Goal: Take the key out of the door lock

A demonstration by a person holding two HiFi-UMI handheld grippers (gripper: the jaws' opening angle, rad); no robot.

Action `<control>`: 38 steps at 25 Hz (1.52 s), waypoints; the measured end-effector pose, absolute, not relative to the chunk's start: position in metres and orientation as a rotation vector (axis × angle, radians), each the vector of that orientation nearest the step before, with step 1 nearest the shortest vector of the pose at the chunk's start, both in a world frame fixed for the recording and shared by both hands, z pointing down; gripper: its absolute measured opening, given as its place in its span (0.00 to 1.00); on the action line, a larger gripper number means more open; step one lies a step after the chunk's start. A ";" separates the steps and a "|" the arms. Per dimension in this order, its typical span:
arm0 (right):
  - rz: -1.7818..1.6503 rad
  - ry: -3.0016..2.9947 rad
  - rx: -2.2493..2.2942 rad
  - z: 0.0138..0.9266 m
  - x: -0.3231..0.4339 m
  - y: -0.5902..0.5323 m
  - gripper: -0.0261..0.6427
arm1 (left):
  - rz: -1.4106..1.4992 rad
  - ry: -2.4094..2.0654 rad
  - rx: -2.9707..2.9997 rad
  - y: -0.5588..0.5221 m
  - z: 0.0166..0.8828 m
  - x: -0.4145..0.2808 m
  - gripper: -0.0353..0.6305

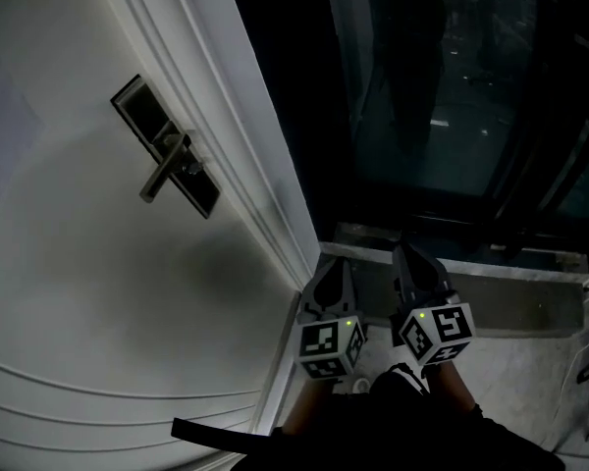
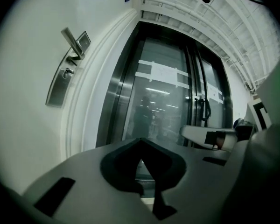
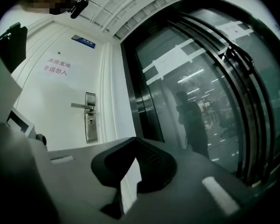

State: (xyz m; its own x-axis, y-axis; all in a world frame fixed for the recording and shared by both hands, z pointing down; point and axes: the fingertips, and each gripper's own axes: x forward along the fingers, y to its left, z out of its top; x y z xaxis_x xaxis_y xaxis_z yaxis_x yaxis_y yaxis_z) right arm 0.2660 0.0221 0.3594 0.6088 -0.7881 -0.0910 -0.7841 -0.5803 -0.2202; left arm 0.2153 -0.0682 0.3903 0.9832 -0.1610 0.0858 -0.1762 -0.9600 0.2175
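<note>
A white door (image 1: 88,292) carries a metal lock plate (image 1: 167,145) with a lever handle (image 1: 163,173). In the left gripper view the lock plate (image 2: 61,80) shows up at the left, and a small key (image 2: 68,71) sticks out just below the handle (image 2: 72,41). The right gripper view has the lock plate (image 3: 90,117) far off at the left. My left gripper (image 1: 334,271) and right gripper (image 1: 412,261) hang low side by side by the door frame, well away from the lock. Both the left gripper (image 2: 141,146) and the right gripper (image 3: 134,143) are shut and hold nothing.
Dark glass doors (image 1: 442,77) with black frames stand right of the white door, and a stone threshold (image 1: 510,297) lies below them. A blue sign (image 3: 83,41) and red lettering (image 3: 57,65) are on the door. The moulded door frame (image 1: 245,155) runs between door and glass.
</note>
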 end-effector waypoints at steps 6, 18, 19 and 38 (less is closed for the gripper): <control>-0.056 1.517 -2.479 0.363 0.257 -0.045 0.04 | 0.079 -0.511 2.857 -0.127 0.393 0.191 0.05; -0.071 2.096 -2.076 0.344 0.240 -0.183 0.04 | -0.063 -1.128 2.676 -0.227 0.379 0.148 0.05; -0.075 2.141 -2.036 0.343 0.237 -0.191 0.04 | -0.074 -1.170 2.659 -0.231 0.377 0.145 0.05; -0.104 2.610 -1.447 0.345 0.158 -0.245 0.04 | -0.143 -1.797 2.289 -0.242 0.389 0.058 0.05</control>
State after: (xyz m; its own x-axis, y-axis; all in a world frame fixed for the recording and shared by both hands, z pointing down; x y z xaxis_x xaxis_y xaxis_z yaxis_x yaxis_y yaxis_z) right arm 0.1577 -0.2451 0.3454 -0.5211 -0.8475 -0.1013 -0.8367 0.5306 -0.1354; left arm 0.0583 -0.2422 0.3894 0.2446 -0.9676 0.0633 -0.9454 -0.2235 0.2373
